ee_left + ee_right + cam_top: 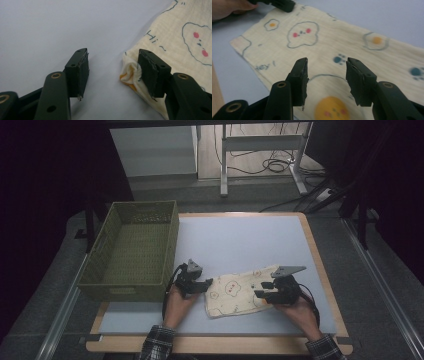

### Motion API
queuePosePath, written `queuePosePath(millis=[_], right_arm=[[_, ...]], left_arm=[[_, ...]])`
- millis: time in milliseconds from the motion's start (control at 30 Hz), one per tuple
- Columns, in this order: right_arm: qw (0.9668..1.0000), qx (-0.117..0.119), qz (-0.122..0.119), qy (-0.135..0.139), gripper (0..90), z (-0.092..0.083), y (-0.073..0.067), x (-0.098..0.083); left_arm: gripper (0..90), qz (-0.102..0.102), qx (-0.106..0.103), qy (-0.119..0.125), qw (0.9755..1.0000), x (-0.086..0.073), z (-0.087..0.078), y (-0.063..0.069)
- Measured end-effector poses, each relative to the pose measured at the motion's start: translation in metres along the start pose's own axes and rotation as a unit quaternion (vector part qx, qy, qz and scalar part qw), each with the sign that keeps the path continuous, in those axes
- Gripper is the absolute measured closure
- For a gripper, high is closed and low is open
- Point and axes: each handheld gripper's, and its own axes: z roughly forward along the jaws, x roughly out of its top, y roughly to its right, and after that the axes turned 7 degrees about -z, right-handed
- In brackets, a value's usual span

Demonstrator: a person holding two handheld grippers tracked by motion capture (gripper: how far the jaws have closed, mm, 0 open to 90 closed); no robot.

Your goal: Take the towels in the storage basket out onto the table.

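Note:
A cream cloth [239, 291] printed with bears, eggs and paw marks lies flat on the pale mat near the table's front. My left gripper [206, 285] sits at the cloth's left corner, open. In the left gripper view its jaws stand apart [113, 71] and the right one touches a bunched corner of the cloth [130, 72]. My right gripper [262, 294] is open over the cloth's right part; in the right gripper view [327, 80] the jaws hover above a printed egg on the cloth [332, 45].
A green woven basket [131, 251] stands at the table's left, close to my left hand. The mat [240, 240] stretches back behind the cloth. A wooden table edge [320, 265] runs along the right. Desk legs and cables lie on the floor beyond.

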Motion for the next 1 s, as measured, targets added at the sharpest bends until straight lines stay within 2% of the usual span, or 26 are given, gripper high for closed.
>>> queuePosePath(millis=[100,233,300,367,400,433,500,667,867,1000], right_arm=[[0.9999,0.01,-0.013,-0.003,54.5,0.008,-0.01,0.003],[0.9987,0.037,-0.034,-0.001,58.8,0.022,-0.031,0.01],[0.9983,0.043,-0.038,0.0,60.1,0.025,-0.036,0.012],[0.9965,0.064,-0.053,0.001,62.1,0.034,-0.049,0.017],[0.9965,0.064,-0.053,0.001,62.1,0.034,-0.049,0.017],[0.995,0.082,-0.056,0.0,64.3,0.04,-0.058,0.021],[0.9945,0.087,-0.059,0.0,65.2,0.042,-0.061,0.022],[0.9907,0.113,-0.075,-0.006,67.9,0.057,-0.082,0.03],[0.9873,0.13,-0.091,-0.008,65.9,0.072,-0.1,0.042],[0.9862,0.128,-0.104,-0.013,61.8,0.081,-0.11,0.046]], left_arm=[[42.9,0.0,0.0,0.0,1.0,0.0,0.0,0.0],[42.9,0.0,0.0,0.0,1.0,0.0,0.0,0.0],[42.9,0.0,0.0,0.0,1.0,0.0,0.0,0.0],[42.9,0.0,0.0,0.0,1.0,0.0,0.0,0.0],[42.9,0.0,0.0,-0.001,1.0,0.0,0.0,0.0],[42.9,0.0,0.0,-0.001,1.0,0.0,0.0,0.0],[42.9,0.0,0.0,-0.001,1.0,0.0,0.0,0.0],[42.9,0.0,0.0,0.0,1.0,0.0,0.0,0.0],[43.0,0.0,0.0,-0.001,1.0,0.0,0.0,0.0],[43.0,0.0,0.0,0.0,1.0,0.0,0.0,0.0]])
